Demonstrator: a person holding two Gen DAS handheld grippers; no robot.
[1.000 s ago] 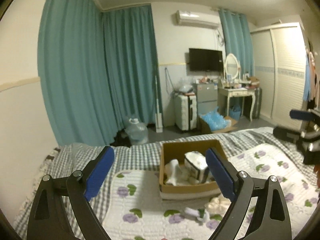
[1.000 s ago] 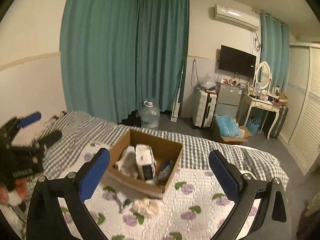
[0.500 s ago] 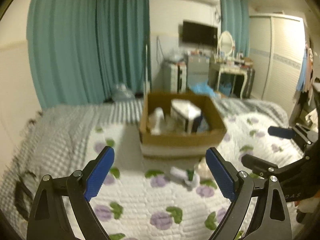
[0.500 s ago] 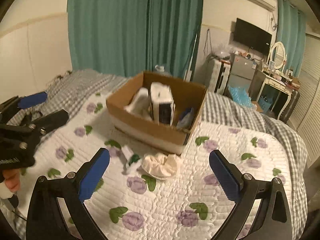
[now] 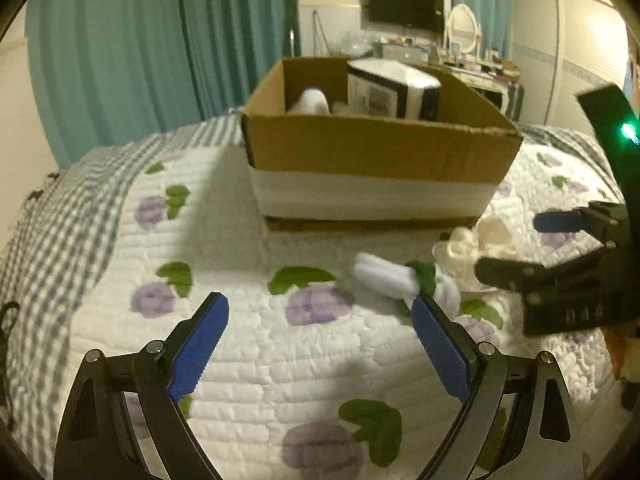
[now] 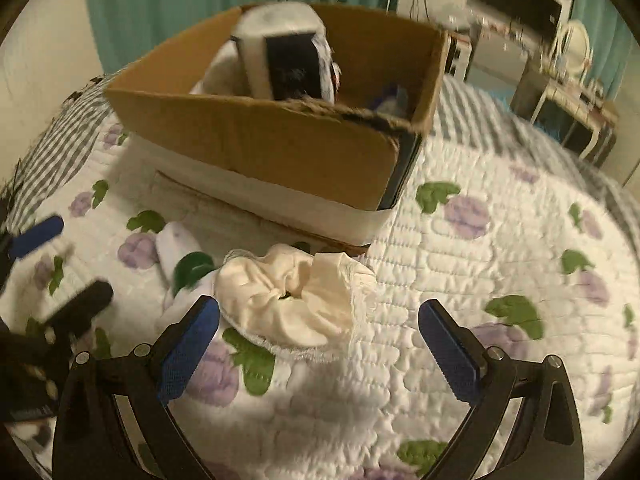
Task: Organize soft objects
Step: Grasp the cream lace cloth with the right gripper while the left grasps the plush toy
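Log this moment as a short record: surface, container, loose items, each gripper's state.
surface: quilted floral bedspread
container: cardboard box, open top, holding a wrapped pack
loose items: cream cloth and white-and-green sock, on the bedspread in front of the box
left gripper: open, empty
right gripper: open, empty, close above the cream cloth

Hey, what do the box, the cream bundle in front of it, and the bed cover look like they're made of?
Box: brown corrugated cardboard, matte, with a ragged torn rim and a white band around its lower half, possibly tape or paper.
Cream bundle: soft woven cloth, likely cotton, shown by gathered folds and a lacy edge.
Bed cover: quilted fabric, with stitched puffy rows and printed purple flowers.
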